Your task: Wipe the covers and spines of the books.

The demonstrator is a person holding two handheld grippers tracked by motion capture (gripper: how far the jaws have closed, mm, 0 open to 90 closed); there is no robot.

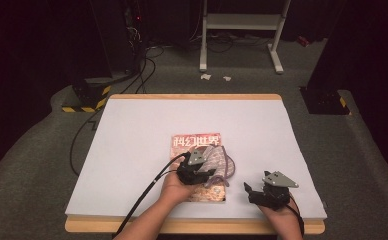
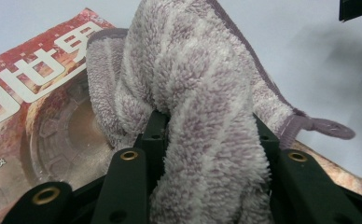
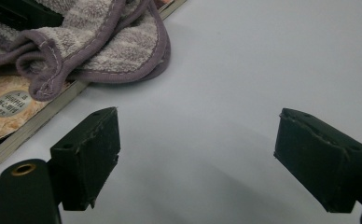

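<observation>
Right gripper [image 1: 250, 191]: near the counter's front edge toward its right corner, jaws spread wide with nothing between them, over bare white surface
Left gripper [image 1: 205, 173]: a little farther in, near the middle of the front half, jaws closed on a thick fold of the fluffy mauve-and-cream striped towel with purple hem [image 2: 202, 88]
Towel position: bunched in a heap on the right part of the red glossy magazine with white characters on its cover [image 1: 194, 145], its hemmed edge spilling over the magazine's right edge onto the white-covered counter [image 1: 132, 150]
Magazine: lies flat, well in from the far edge, its bottom end toward the front edge
Risk, drag: pile may cling to the cover, so lifting or pulling could slide the magazine
Risk, grip: only one bulky fold is pinched; the loose rest could sag and slip free
Risk, right side: the open gripper, moving in, could catch the hem loop [image 3: 39, 79] and tug the bundle askew
</observation>
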